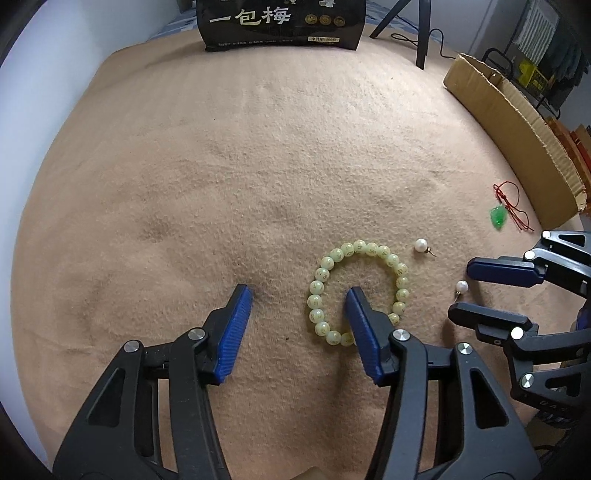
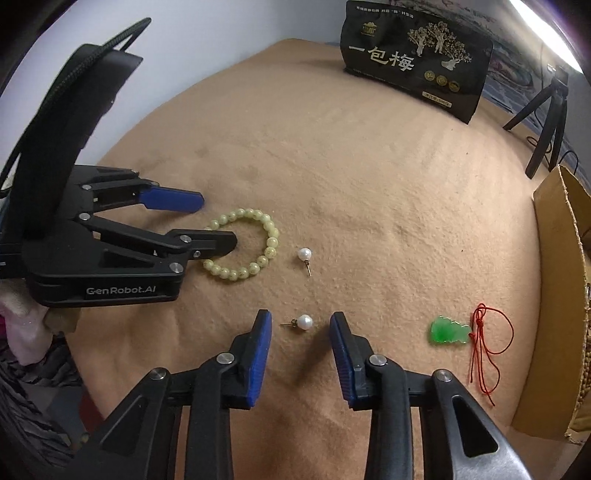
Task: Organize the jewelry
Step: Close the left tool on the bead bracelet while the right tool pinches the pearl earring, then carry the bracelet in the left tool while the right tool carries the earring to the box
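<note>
A pale green bead bracelet (image 1: 402, 268) (image 2: 272, 242) lies on the tan blanket (image 1: 258, 166). My left gripper (image 1: 299, 294) (image 2: 218, 220) is open and straddles the bracelet's left side, one finger inside the ring and one outside. A pearl stud earring (image 2: 304, 322) (image 1: 461, 286) lies between the fingers of my right gripper (image 2: 301, 319) (image 1: 463, 288), which is open with gaps on both sides of the pearl. A second pearl earring (image 2: 304, 253) (image 1: 420, 244) lies beside the bracelet. A green pendant (image 2: 448, 330) (image 1: 498, 217) on a red cord (image 2: 480, 354) lies to the right.
A black snack bag (image 1: 280, 26) (image 2: 413, 62) stands at the far edge. A cardboard box (image 1: 509, 122) (image 2: 557, 295) lines the right side. A black tripod (image 1: 421, 33) (image 2: 546, 125) stands at the far right corner.
</note>
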Tool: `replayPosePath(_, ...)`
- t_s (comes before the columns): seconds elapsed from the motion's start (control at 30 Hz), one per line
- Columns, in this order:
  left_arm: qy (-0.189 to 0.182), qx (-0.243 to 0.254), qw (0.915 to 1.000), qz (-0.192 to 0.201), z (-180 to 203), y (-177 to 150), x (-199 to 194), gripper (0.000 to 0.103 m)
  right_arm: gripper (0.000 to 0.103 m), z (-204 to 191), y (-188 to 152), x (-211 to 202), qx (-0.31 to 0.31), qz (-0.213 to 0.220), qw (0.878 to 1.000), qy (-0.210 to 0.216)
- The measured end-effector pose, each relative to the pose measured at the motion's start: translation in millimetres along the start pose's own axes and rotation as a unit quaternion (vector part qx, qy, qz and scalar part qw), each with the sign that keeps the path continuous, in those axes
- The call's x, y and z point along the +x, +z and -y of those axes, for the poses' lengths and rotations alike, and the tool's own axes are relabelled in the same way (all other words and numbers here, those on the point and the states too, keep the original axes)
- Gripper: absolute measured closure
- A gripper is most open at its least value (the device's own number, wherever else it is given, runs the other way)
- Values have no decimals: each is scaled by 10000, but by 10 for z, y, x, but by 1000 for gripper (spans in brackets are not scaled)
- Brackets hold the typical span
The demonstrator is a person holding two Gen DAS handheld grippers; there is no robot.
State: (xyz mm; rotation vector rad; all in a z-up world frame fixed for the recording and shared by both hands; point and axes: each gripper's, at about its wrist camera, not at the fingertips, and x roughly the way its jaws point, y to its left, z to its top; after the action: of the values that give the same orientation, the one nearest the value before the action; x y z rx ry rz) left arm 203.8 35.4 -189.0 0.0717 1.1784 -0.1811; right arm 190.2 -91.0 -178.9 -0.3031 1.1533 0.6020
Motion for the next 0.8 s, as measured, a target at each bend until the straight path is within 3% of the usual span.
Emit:
replayPosePath(0.27,106,-23,9999,-7,9,42,28,68,87,-35,6,39,-180,18,9998,-49)
replayPosePath(0.4,114,-28,9999,-49,-12,57,13,96,87,-37,14,36,-154,19,9999,-30)
replayPosePath(0.8,-13,-307,9989,356,-115,136,-295,98,87,24,88,-242,-7,362,9993,-10)
